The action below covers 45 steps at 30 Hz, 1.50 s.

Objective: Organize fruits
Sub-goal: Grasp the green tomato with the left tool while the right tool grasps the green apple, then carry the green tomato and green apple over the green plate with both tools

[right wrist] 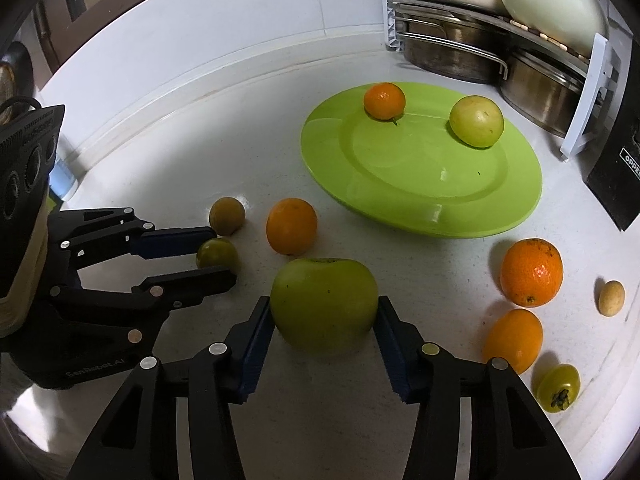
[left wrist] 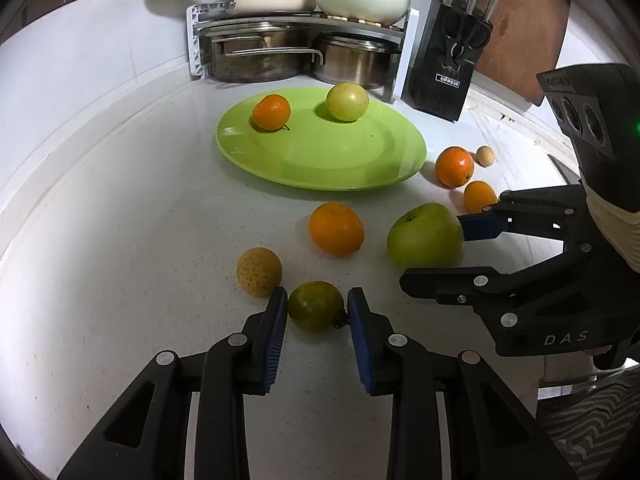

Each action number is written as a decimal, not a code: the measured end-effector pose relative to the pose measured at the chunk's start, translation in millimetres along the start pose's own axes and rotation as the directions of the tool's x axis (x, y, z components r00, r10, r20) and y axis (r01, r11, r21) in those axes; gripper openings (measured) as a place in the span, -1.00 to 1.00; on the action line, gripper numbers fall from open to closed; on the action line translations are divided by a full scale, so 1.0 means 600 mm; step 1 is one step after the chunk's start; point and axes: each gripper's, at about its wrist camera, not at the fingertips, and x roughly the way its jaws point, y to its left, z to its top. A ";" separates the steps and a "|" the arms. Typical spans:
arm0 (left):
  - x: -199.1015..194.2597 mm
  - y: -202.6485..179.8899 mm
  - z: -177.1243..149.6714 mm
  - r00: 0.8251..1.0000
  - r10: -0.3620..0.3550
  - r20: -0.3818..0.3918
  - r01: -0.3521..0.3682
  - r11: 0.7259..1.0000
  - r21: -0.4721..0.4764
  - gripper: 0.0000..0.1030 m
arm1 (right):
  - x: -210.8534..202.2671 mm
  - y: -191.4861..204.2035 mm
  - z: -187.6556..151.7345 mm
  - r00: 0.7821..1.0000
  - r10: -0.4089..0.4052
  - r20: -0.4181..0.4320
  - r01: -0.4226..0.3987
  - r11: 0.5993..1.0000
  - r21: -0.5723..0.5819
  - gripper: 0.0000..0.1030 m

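A green plate [left wrist: 320,160] [right wrist: 420,184] on the white counter holds an orange [left wrist: 271,112] [right wrist: 384,101] and a yellow-green fruit [left wrist: 347,101] [right wrist: 476,121]. My left gripper [left wrist: 317,306] [right wrist: 214,250] has its pads against both sides of a small dark-green fruit [left wrist: 316,306] [right wrist: 216,253] on the counter. My right gripper [right wrist: 324,314] [left wrist: 444,248] is closed around a large green apple [right wrist: 324,304] [left wrist: 425,236], also resting on the counter. Loose oranges [left wrist: 336,229] [right wrist: 291,225] and a tan fruit [left wrist: 259,272] [right wrist: 227,215] lie nearby.
More fruit lies right of the plate: two oranges [right wrist: 531,272] [right wrist: 513,340], a small tan fruit [right wrist: 611,298] and a green persimmon-like fruit [right wrist: 558,387]. A rack of pots [left wrist: 296,48] and a black knife block [left wrist: 448,64] stand behind the plate.
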 end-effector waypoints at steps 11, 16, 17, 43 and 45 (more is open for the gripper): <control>0.000 -0.002 0.000 1.000 0.008 0.004 -0.008 1.000 0.000 -0.40 | -0.007 -0.005 -0.003 1.000 -0.017 0.011 0.017 1.000 0.000 -0.01; 0.011 -0.001 -0.005 1.000 0.019 -0.016 -0.020 1.000 -0.005 -0.43 | -0.010 -0.004 -0.004 1.000 -0.026 0.015 0.026 1.000 -0.001 -0.01; 0.011 -0.001 -0.005 1.000 0.018 -0.019 -0.018 1.000 -0.012 -0.43 | -0.011 -0.003 -0.006 0.999 -0.028 0.016 0.028 1.000 -0.001 -0.01; -0.094 -0.035 0.033 0.987 0.086 0.134 -0.073 0.992 -0.101 -0.43 | -0.103 -0.005 0.000 0.989 -0.040 0.142 0.040 0.999 0.007 -0.01; -0.100 -0.040 0.040 0.985 0.085 0.151 -0.071 0.992 -0.100 -0.43 | -0.116 -0.007 0.002 0.985 -0.049 0.164 0.048 0.999 0.007 -0.01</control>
